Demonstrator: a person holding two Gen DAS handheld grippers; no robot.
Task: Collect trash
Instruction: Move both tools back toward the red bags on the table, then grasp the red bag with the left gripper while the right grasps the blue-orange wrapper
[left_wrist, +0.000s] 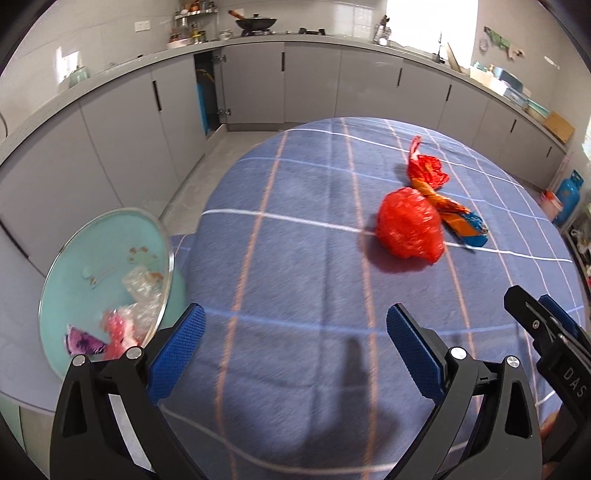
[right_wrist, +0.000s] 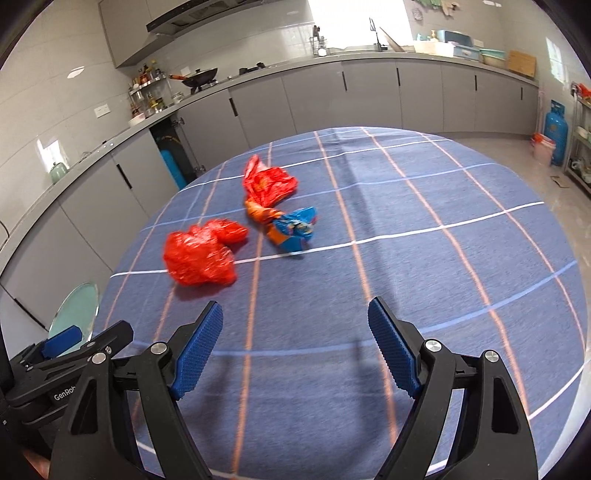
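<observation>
A crumpled red plastic bag (left_wrist: 409, 226) lies on the blue checked tablecloth (left_wrist: 295, 258); it also shows in the right wrist view (right_wrist: 201, 253). Behind it lie an orange-and-blue snack wrapper (left_wrist: 456, 218) (right_wrist: 290, 223) and a red wrapper (left_wrist: 426, 168) (right_wrist: 267, 182). A teal bin (left_wrist: 107, 284) left of the table holds clear plastic, pink and purple scraps. My left gripper (left_wrist: 295, 347) is open and empty above the cloth. My right gripper (right_wrist: 295, 343) is open and empty, short of the trash.
Grey kitchen cabinets (left_wrist: 310, 81) and a counter ring the room, with a wok (left_wrist: 256, 23) on the stove. A blue gas cylinder (right_wrist: 556, 131) stands at the right by a shelf. The teal bin's rim (right_wrist: 75, 312) shows beside the table's left edge.
</observation>
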